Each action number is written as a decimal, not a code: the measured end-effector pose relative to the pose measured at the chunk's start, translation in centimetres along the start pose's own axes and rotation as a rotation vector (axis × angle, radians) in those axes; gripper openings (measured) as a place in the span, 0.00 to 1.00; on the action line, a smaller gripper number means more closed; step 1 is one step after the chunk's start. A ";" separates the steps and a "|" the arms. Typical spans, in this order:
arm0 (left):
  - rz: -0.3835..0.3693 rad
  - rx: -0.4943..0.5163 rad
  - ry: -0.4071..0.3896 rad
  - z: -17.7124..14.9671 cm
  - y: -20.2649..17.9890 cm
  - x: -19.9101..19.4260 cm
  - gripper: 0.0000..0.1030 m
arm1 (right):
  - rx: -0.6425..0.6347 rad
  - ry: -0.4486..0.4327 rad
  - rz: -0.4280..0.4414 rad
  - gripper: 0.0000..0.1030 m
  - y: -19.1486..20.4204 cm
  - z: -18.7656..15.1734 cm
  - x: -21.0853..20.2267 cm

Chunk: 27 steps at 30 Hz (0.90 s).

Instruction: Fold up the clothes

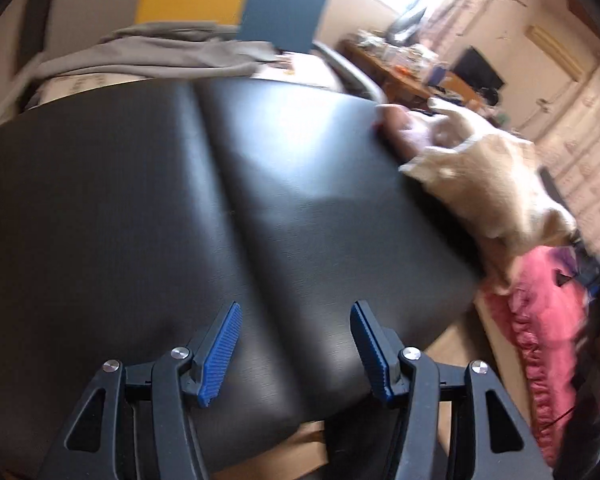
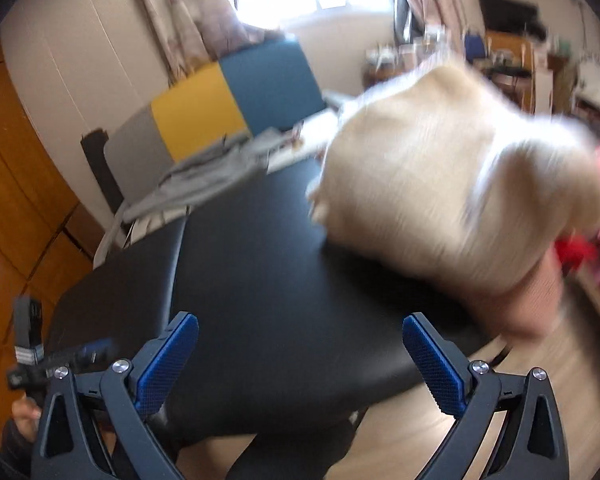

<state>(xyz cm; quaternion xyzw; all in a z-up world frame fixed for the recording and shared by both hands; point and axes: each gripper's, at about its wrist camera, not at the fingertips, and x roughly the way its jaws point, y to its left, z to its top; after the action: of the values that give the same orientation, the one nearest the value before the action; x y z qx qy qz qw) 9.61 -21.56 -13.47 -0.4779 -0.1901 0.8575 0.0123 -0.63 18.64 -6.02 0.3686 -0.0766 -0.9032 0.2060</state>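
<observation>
A cream fleecy garment (image 1: 492, 184) hangs blurred over the right edge of the black padded table (image 1: 140, 200), with a person's bare hand (image 1: 408, 132) on it. In the right wrist view the same cream garment (image 2: 440, 168) fills the upper right above the table (image 2: 260, 260). My left gripper (image 1: 296, 312) is open over the table's near part, nothing between its blue pads. My right gripper (image 2: 300, 320) is also open and empty, well short of the garment. A grey garment (image 1: 148, 56) lies crumpled at the table's far end, and it shows as the grey garment (image 2: 204, 176) on the right wrist side.
A pink ruffled garment (image 1: 540, 320) lies off the table's right side. A yellow and blue padded panel (image 2: 236, 96) stands behind the far end. A wooden wall (image 2: 16, 184) is at the left, and cluttered furniture (image 1: 416, 64) and a window lie beyond.
</observation>
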 end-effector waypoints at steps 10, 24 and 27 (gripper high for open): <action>-0.318 0.082 0.062 7.6 -9.5 2.6 0.57 | 0.224 -0.229 -0.099 1.00 -6.9 6.7 -6.3; -0.505 0.226 0.238 15.5 -31.2 8.6 0.53 | 0.180 -0.108 0.085 1.00 -7.6 1.3 0.4; -0.491 0.270 0.237 16.2 -34.2 8.8 0.54 | 0.131 -0.070 0.039 1.00 -7.1 -0.5 1.8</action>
<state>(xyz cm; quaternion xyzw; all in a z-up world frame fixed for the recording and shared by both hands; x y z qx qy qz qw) -14.02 6.84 -1.50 -0.5084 -0.1816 0.7846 0.3048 -3.62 24.27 -9.57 0.3479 -0.1497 -0.9044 0.1963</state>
